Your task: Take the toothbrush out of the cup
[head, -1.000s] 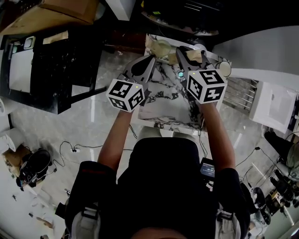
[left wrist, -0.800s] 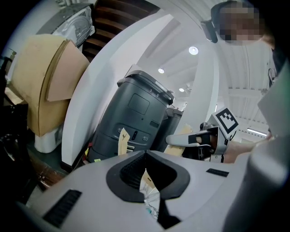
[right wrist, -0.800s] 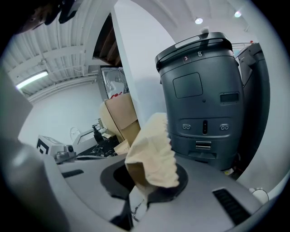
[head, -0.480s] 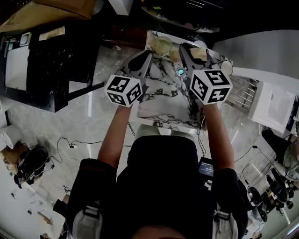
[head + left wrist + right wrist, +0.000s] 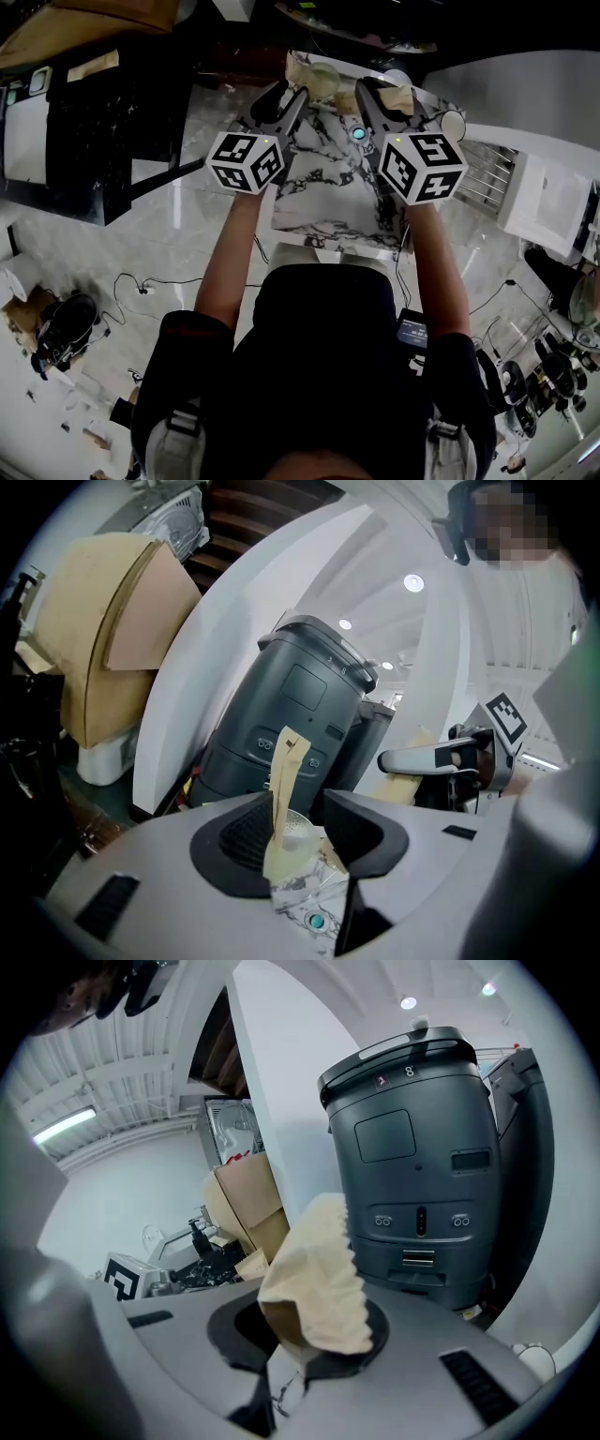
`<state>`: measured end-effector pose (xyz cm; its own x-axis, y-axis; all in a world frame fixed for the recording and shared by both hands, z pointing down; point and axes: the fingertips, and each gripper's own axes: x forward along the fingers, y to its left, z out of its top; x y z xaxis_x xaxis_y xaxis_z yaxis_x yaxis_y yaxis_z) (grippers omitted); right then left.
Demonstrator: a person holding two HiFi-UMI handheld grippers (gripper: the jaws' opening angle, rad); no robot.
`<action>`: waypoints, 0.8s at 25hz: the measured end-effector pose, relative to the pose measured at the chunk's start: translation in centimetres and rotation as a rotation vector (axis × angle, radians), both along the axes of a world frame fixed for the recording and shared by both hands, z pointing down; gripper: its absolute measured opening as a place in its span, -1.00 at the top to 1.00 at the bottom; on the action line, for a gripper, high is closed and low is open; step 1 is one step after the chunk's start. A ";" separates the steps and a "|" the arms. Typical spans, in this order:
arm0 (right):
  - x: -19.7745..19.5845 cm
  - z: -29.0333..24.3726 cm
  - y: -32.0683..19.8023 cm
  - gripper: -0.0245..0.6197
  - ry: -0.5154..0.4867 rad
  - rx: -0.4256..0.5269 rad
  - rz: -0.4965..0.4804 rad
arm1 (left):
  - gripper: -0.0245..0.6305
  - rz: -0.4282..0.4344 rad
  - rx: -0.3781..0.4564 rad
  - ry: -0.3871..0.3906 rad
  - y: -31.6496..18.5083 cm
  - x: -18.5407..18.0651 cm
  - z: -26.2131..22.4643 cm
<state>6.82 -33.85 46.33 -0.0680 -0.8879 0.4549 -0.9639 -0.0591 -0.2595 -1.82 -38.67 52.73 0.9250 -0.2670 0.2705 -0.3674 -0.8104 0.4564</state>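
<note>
Left gripper (image 5: 288,94) just popped its jaws apart, so the tan paper strip (image 5: 284,789) standing between them isn't pinched. Over the marble table (image 5: 323,202), the right gripper (image 5: 305,1335) is clamped on the paper bag (image 5: 314,1279) at the far right. A pale cup (image 5: 300,829) sits just past the left jaws. Can't spot the toothbrush in any of the 3 views, so I'd say pulling it out is all still to do.
</note>
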 end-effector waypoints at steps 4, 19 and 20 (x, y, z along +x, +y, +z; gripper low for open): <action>0.1 0.1 0.1 0.75 -0.006 -0.001 0.009 | 0.36 -0.001 -0.010 0.013 -0.4 0.7 0.4; 0.5 0.0 0.9 0.75 -0.014 -0.008 0.029 | 0.33 0.008 -0.045 -0.006 -1.8 3.0 2.7; 0.5 0.0 0.9 0.75 -0.015 -0.009 0.030 | 0.33 0.008 -0.044 -0.009 -1.9 3.2 2.8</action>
<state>7.36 -32.98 46.32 -0.0485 -0.8856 0.4619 -0.9576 -0.0902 -0.2736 1.37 -40.59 55.50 0.9245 -0.2478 0.2896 -0.3653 -0.7926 0.4882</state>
